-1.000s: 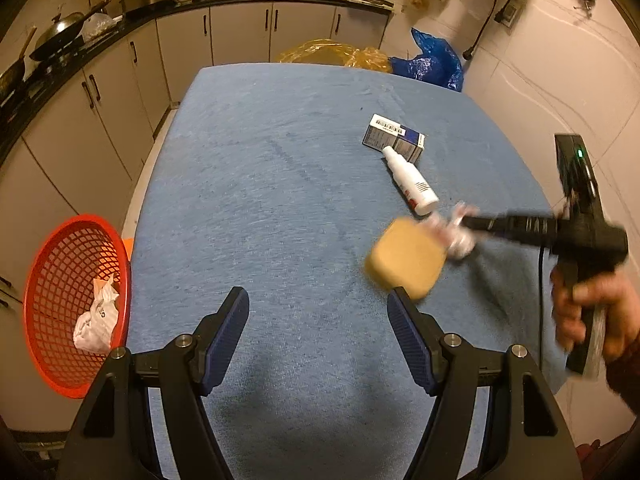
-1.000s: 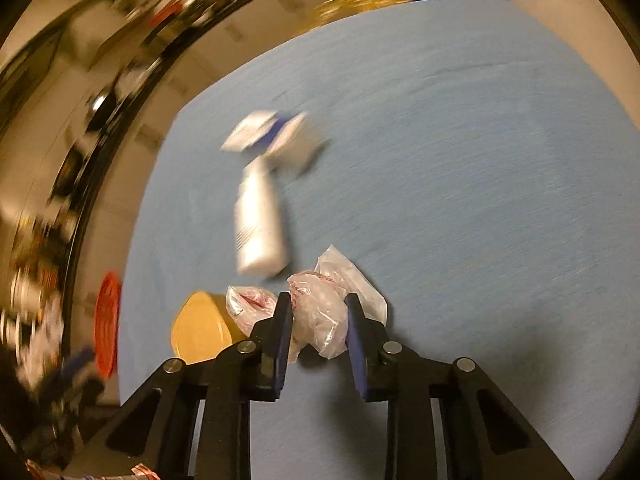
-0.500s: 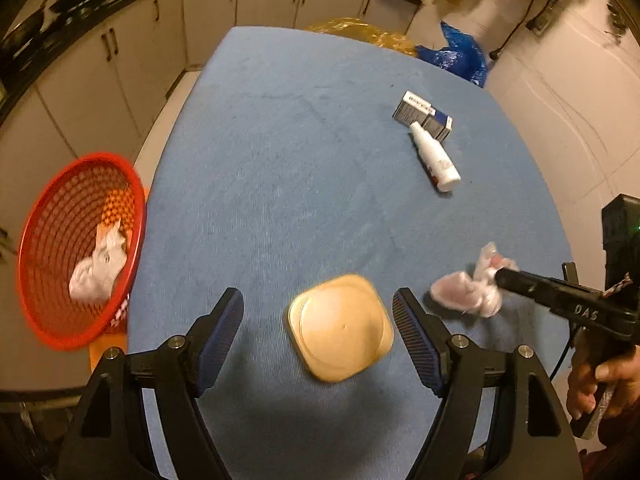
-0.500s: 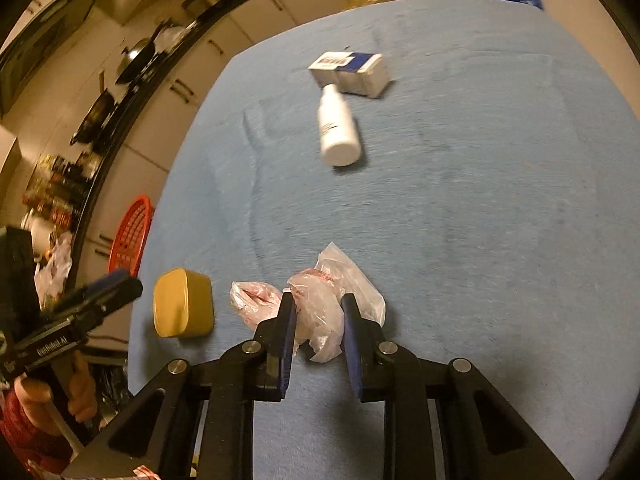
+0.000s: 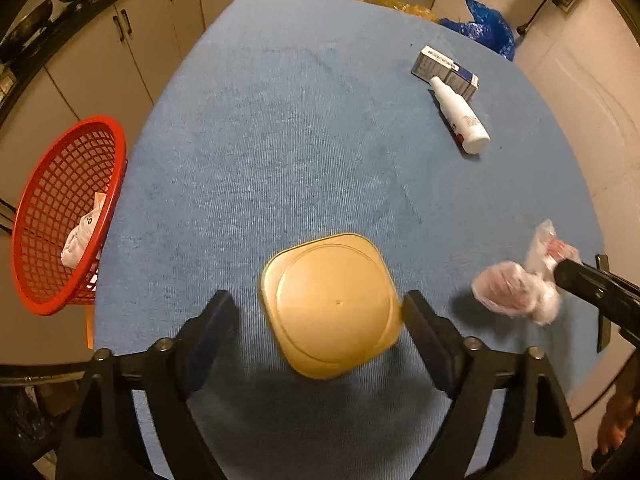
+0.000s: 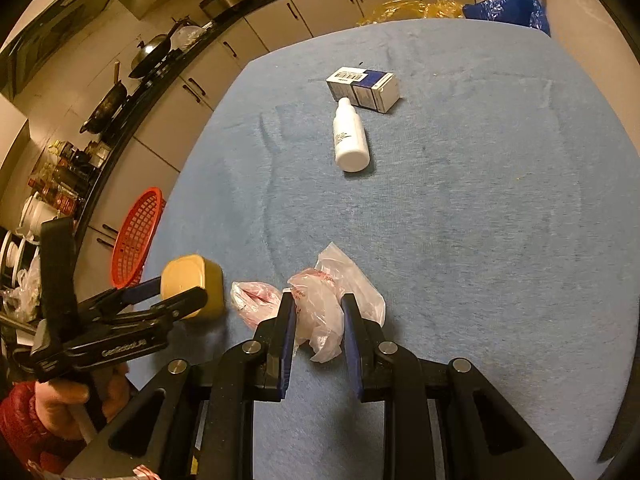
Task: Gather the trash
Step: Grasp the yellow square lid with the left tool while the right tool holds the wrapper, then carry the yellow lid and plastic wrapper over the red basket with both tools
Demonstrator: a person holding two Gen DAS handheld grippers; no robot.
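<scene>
A yellow square tub (image 5: 330, 306) stands on the blue table cloth (image 5: 304, 140) between the fingers of my open left gripper (image 5: 320, 308); the tub also shows in the right wrist view (image 6: 194, 284). My right gripper (image 6: 319, 308) is shut on a crumpled clear plastic wrapper (image 6: 320, 304) with red print, near the table's front edge; the wrapper also shows in the left wrist view (image 5: 516, 288). A white bottle (image 5: 460, 118) lies next to a blue and white carton (image 5: 444, 72) at the far right. A red mesh basket (image 5: 60, 216) holding white trash sits left of the table.
Kitchen cabinets and a counter with pans run along the far and left side (image 6: 132, 80). A blue bag (image 5: 488, 30) and a yellow bag (image 5: 384, 0) lie on the floor beyond the table. The wall is on the right.
My left gripper has moved in over the yellow tub, which now sits between its fingers. My right gripper still holds the wrapper in about the same place.
</scene>
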